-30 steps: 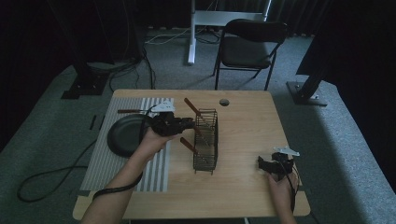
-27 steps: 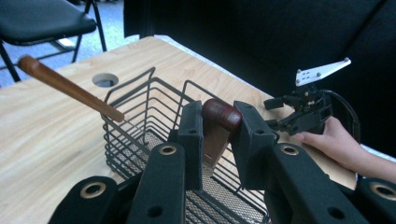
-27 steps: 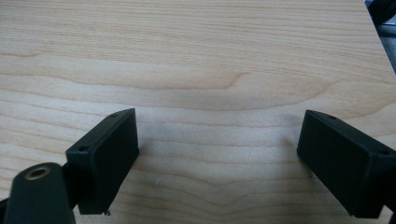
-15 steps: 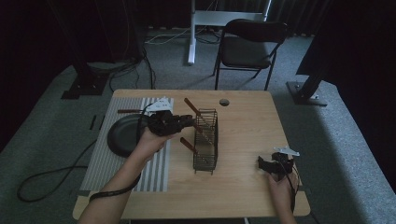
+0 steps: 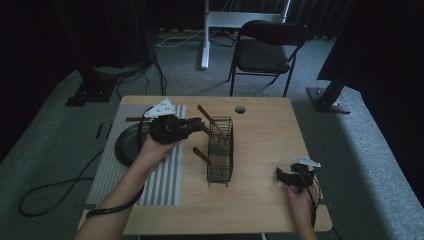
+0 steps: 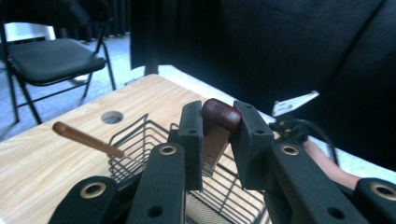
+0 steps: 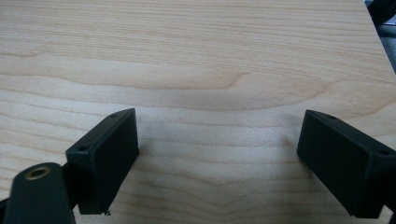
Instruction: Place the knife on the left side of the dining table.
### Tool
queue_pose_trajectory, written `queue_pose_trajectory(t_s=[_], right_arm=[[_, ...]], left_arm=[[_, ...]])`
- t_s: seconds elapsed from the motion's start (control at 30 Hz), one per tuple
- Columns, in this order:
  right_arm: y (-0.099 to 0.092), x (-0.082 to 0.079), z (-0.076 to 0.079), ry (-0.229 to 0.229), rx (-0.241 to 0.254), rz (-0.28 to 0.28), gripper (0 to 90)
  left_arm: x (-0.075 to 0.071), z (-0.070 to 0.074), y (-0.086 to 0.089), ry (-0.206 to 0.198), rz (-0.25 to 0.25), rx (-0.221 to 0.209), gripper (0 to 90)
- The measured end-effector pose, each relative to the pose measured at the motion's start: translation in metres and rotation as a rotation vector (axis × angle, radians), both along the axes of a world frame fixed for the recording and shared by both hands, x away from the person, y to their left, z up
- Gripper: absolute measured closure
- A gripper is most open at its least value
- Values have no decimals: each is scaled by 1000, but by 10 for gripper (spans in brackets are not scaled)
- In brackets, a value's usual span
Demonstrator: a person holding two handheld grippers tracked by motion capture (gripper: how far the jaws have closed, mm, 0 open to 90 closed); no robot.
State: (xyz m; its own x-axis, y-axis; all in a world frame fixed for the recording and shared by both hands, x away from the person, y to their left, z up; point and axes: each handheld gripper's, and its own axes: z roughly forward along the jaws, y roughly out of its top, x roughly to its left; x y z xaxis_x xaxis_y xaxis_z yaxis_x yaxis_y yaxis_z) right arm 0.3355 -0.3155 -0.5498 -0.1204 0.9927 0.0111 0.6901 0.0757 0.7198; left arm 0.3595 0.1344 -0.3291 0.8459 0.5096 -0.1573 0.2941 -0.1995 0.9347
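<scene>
Two grippers work over a wooden desk (image 5: 270, 135). The left gripper (image 6: 219, 135) is clamped on the dark brown handle (image 6: 220, 114) of what may be a wooden utensil, held just above a black wire basket (image 5: 221, 150) near the desk's middle. Another brown-handled utensil (image 6: 86, 137) leans out of the basket. The right gripper (image 7: 219, 163) rests low over bare desk near the right front corner, jaws spread wide with nothing between them.
</scene>
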Motion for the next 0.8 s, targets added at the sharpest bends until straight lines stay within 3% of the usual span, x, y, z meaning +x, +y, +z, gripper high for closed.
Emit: queue_pose_trajectory(t_s=[0.23,0.5,0.8], right_arm=[[0,0,0,0,0,0,116],[0,0,0,1,0,0,116],[0,0,0,1,0,0,116]], left_arm=[[-8,12,10,-35,18,17,755],[-21,29,37,-67,61,32,755],[-28,27,75,-65,137,36,755]])
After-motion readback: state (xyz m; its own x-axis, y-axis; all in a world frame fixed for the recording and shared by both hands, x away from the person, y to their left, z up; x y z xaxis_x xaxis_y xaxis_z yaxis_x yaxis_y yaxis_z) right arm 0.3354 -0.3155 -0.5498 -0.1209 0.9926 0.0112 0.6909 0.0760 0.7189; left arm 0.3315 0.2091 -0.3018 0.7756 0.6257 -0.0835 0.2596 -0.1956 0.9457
